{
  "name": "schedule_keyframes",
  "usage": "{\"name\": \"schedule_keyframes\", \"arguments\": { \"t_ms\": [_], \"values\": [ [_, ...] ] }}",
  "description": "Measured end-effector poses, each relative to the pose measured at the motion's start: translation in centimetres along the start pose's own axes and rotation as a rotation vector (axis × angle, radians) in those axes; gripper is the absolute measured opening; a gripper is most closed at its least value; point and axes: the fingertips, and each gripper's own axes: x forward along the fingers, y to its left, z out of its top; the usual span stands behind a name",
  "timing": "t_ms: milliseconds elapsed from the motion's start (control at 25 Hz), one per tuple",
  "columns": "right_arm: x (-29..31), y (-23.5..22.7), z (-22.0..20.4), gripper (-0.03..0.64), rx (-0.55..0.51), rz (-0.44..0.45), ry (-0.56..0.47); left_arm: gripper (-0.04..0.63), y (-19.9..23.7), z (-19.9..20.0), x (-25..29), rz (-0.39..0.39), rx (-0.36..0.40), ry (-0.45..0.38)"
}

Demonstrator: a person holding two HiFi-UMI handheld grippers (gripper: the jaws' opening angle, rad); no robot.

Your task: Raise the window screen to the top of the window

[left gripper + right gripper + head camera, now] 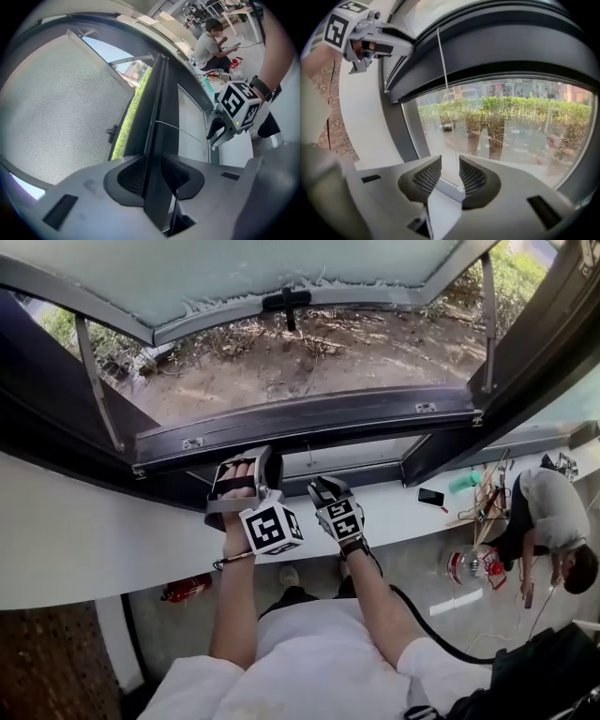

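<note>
The window screen's dark bottom rail (309, 423) runs across the window, with grey mesh (61, 108) stretched beyond it. My left gripper (242, 474) reaches up to the rail's lower edge. In the left gripper view its pads (133, 176) press on both sides of the rail (157, 140), so the left gripper (152, 161) is shut on it. My right gripper (323, 491) is lower and to the right, over the white sill, facing the lower glass pane (501, 122). The right gripper (450, 161) stands open with nothing between its fingers. A thin cord (443, 61) hangs from the rail.
The outer sash (281, 268) is swung open, its handle (286, 301) in the middle. A phone (431, 496) and a green bottle (464, 481) lie on the white sill (94, 540). A person (553, 521) sits on the floor at the right. A black cable (431, 629) trails from my right arm.
</note>
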Motion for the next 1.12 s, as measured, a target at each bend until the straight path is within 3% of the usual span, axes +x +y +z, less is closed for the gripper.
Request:
{"name": "schedule_keyframes", "arguments": {
  "t_ms": [520,760,800,880,1120],
  "values": [
    [8.3,-1.9,-8.5,0.098,-0.044,-0.033,0.204,0.092,0.0,0.1,-0.1,-0.009,0.010,-0.056],
    [10.5,-0.9,-10.6,0.097,-0.099,0.035,0.256,0.092,0.0,0.0,0.0,0.009,-0.015,-0.065],
    [10.4,-0.5,-10.8,0.093,-0.089,0.053,0.253,0.092,0.0,0.0,0.0,0.009,-0.018,-0.067],
    [9.5,0.5,-11.0,0.013,-0.054,0.087,0.241,0.092,0.0,0.0,0.0,0.010,-0.023,-0.070],
    [5.4,2.4,-12.9,0.002,0.126,0.112,0.207,0.092,-0.1,-0.1,-0.1,0.020,-0.020,-0.072]
  ]
}}
